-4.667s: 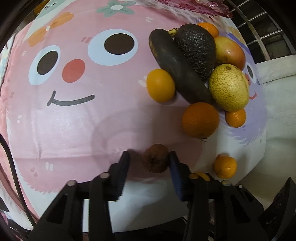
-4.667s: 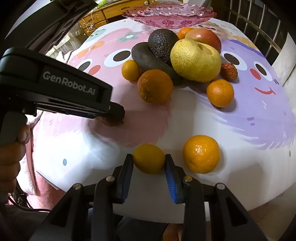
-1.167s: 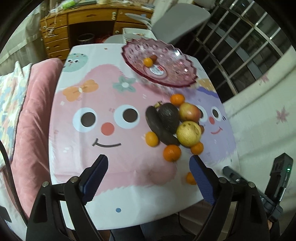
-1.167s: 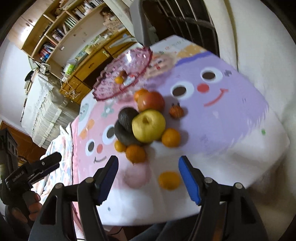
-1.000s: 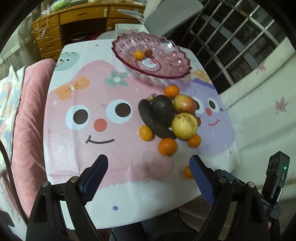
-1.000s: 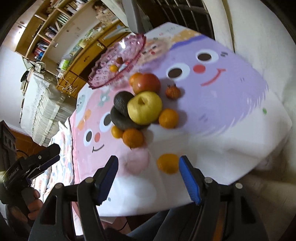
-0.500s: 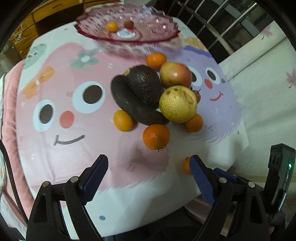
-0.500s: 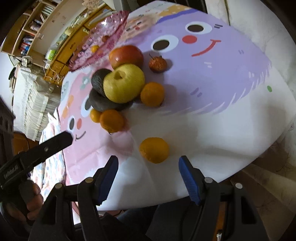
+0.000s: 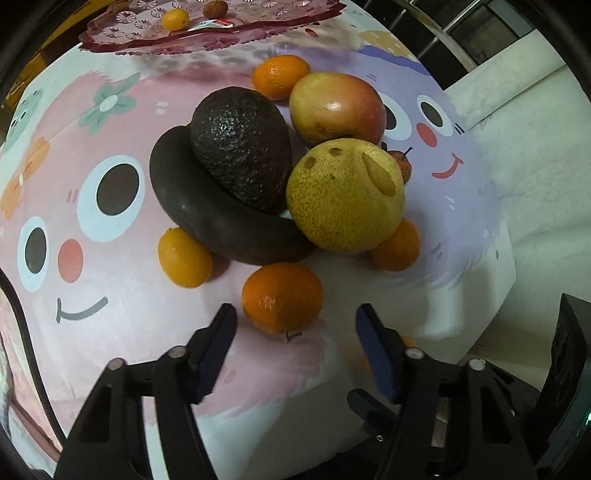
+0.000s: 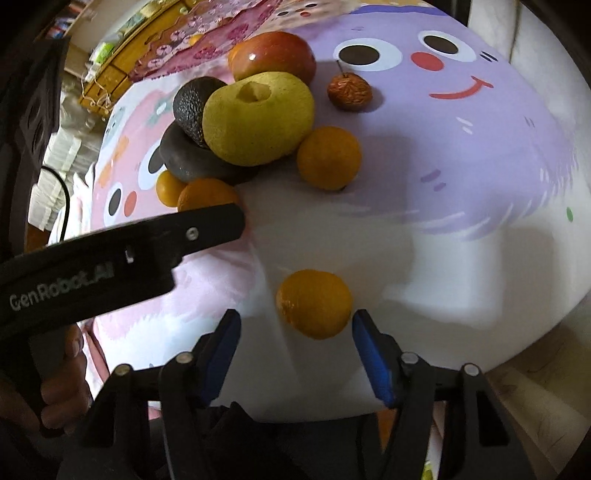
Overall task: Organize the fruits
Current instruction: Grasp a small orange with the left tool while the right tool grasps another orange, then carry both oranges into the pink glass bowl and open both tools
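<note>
Fruit lies heaped on a cartoon tablecloth [image 9: 110, 280]: an avocado [image 9: 240, 147], a dark banana [image 9: 207, 214], a yellow pear [image 9: 343, 195], a red apple [image 9: 336, 109] and several tangerines. My left gripper [image 9: 293, 323] is open, just in front of a tangerine [image 9: 282, 297]. My right gripper [image 10: 293, 326] is open, its jaws either side of a lone tangerine [image 10: 314, 302] near the table's front edge. A pink glass bowl [image 9: 122, 37] at the back holds a small orange fruit [image 9: 175, 19] and a brown fruit [image 9: 215, 6].
A small reddish lychee-like fruit [image 10: 349, 90] lies beside the pear. The left gripper's body [image 10: 110, 254] crosses the right wrist view at left. A wooden cabinet [image 10: 118, 62] stands behind the table. A white cover [image 9: 535, 155] lies to the right.
Both grippers have come down from high above the table to close over the fruit. Each open gripper now frames a tangerine. The bowl holds two small fruits carried there earlier.
</note>
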Action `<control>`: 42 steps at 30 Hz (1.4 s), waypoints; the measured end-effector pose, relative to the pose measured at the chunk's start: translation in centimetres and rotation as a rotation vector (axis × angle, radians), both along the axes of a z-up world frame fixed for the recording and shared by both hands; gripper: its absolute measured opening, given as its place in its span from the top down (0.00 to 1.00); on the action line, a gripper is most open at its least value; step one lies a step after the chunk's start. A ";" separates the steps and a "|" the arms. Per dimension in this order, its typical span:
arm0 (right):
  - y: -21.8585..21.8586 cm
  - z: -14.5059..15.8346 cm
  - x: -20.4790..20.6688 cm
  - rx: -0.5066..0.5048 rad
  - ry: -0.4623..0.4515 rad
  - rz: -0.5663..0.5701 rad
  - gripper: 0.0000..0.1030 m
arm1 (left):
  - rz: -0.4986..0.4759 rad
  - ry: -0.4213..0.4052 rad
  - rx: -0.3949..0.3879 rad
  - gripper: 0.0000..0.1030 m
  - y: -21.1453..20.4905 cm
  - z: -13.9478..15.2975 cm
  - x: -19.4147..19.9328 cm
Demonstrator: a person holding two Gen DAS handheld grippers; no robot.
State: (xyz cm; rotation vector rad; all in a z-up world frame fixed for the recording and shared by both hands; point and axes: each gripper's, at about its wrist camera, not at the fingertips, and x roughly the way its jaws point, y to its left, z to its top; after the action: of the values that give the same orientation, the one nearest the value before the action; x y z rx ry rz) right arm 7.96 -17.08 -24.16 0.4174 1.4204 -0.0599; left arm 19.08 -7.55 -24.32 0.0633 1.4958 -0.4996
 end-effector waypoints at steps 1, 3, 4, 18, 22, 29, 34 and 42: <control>0.0 0.0 0.1 -0.008 0.006 0.004 0.43 | 0.000 0.003 0.001 0.41 -0.1 0.0 0.0; -0.1 0.0 0.3 -0.021 0.014 0.006 0.47 | 0.003 0.003 0.013 0.46 -0.3 -0.1 0.1; -0.2 0.0 0.5 -0.023 0.016 0.003 0.50 | 0.004 0.001 0.023 0.48 -0.3 -0.2 0.2; -1.6 0.7 1.3 -0.014 0.075 0.011 0.62 | 0.032 0.023 0.017 0.58 1.0 0.6 0.8; -2.1 2.6 2.2 -0.012 0.065 0.029 0.62 | 0.040 -0.025 0.019 0.58 2.0 3.3 0.6; -3.1 7.9 4.7 -0.071 0.003 0.113 0.62 | 0.058 -0.140 -0.007 0.58 3.6 9.9 0.9; -3.6 12.7 7.4 -0.105 -0.094 0.166 0.62 | 0.081 -0.211 -0.035 0.58 4.3 14.4 1.7; -3.3 19.0 12.8 -0.127 -0.255 0.225 0.62 | 0.150 -0.297 -0.110 0.58 5.1 19.6 4.6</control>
State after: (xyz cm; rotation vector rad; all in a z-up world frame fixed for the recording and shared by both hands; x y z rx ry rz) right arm 20.81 -20.36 -5.16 0.1521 1.1958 0.0834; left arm 23.68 -2.46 -4.75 -0.0592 1.1705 -0.4297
